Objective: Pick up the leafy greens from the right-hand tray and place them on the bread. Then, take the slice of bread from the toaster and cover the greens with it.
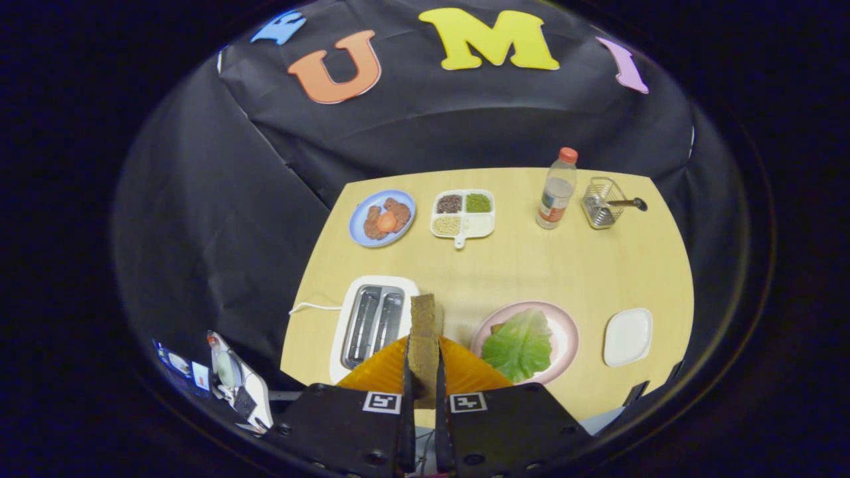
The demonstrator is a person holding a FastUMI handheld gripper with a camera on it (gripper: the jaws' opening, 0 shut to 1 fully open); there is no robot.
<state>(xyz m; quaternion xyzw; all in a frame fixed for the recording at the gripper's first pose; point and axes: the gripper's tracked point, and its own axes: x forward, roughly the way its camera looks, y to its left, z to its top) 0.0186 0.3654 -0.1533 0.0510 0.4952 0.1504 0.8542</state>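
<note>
gripper point(425, 372) clamped tight on bread slice point(425, 332), held edge-up above table between toaster point(372, 318) and plate point(564, 325). lettuce point(521, 345) already on plate, bottom bread probably hidden underneath. next: swing right, lay slice flat over greens.

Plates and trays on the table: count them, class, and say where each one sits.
4. A blue plate at the far left, a divided tray beside it, a pink plate holding the greens, and a white tray beyond that. The jaws grip the bread slice.
</note>
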